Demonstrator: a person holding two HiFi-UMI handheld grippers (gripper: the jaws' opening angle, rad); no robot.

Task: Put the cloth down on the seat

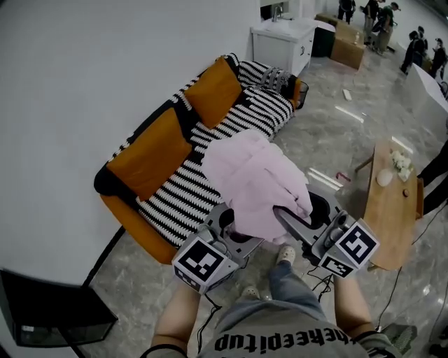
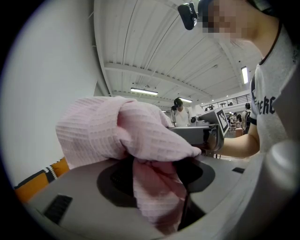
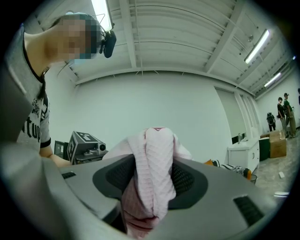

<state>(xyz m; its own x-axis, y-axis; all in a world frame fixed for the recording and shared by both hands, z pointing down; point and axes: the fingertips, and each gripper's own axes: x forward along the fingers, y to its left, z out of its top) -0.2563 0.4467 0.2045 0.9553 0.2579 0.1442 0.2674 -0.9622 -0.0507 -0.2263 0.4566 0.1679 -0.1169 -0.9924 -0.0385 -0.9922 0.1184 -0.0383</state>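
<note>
A pale pink waffle-weave cloth [image 1: 260,183] hangs bunched in the air between both grippers, in front of the sofa. My left gripper [image 1: 234,231] is shut on one part of the cloth [image 2: 150,187], which spills over its jaws. My right gripper [image 1: 290,222] is shut on another fold of the cloth [image 3: 152,178]. The seat [image 1: 210,161] is the black-and-white striped cushion of an orange sofa, up and left of the cloth. The cloth hides the fingertips in the head view.
Orange back cushions [image 1: 150,154] line the sofa against a white wall. A small wooden table [image 1: 388,206] stands at the right. A white cabinet [image 1: 283,42] and several people [image 1: 381,21] are far back. A dark monitor [image 1: 49,311] sits at lower left.
</note>
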